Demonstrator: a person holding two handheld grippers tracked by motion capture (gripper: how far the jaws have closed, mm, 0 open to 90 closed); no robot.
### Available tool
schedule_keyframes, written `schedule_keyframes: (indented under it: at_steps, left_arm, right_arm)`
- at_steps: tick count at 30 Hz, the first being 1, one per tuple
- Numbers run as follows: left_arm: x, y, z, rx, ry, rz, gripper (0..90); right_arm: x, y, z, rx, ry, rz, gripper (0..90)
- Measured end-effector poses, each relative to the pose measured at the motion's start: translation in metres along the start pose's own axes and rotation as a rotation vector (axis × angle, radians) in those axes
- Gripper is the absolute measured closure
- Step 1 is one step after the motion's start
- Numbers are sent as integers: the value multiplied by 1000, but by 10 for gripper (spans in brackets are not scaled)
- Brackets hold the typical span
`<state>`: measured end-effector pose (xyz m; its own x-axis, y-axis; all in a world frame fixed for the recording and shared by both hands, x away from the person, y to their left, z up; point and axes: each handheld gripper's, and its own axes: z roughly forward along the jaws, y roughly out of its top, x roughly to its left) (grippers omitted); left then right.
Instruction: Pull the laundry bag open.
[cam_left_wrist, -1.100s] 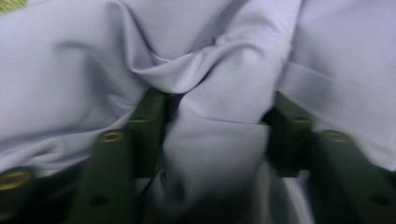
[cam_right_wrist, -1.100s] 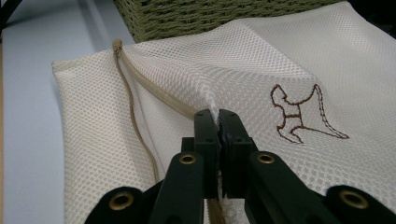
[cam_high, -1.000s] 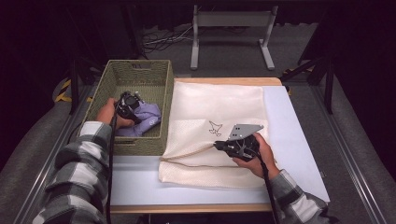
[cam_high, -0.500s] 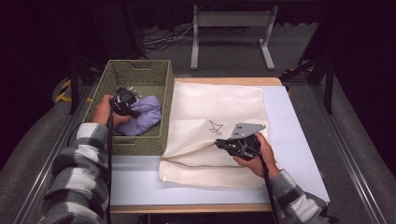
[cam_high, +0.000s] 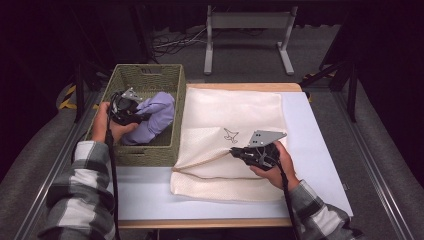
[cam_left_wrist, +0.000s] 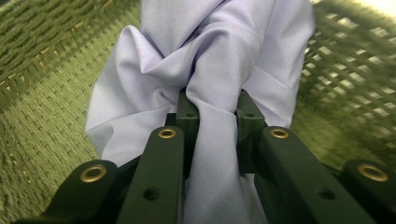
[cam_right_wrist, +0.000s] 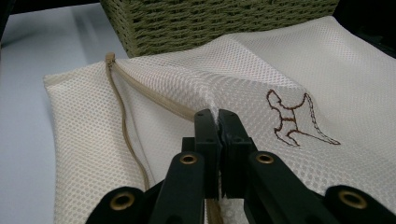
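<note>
Left gripper (cam_high: 142, 116) | risen, jaws closing on lilac cloth (cam_high: 155, 117) | right gripper (cam_high: 235, 151) unmoved

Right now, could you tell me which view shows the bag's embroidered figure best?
The right gripper view: the figure is near and sharp on the mesh bag. The high view shows it small. The left gripper view shows lilac cloth instead.

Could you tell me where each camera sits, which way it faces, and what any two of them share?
High view: above the person's side, facing forward and down on the table; both sleeves and hands show.
Left gripper view: on the left tool, looking along its jaws pinching the lilac cloth in the basket.
Right gripper view: on the right tool, clamping the mesh bag.
All three share the basket.
</note>
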<state>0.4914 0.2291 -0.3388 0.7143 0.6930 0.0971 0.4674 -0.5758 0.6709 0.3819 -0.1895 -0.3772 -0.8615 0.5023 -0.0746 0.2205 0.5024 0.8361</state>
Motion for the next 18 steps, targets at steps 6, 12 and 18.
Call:
schedule_keyframes:
  at_steps: [6,12,18]
  left_arm:
    - [-13,-6,-19,-88,-20,-3,775]
    - [-27,-13,-34,-168,-55,-5,775]
    - [-44,-15,-55,-255,-107,6,776]
  right_arm:
    - [-1,-1,0,-10,-7,6,876]
    - [0,0,-3,-16,-31,3,877]
    - [0,2,-2,-16,-48,-4,877]
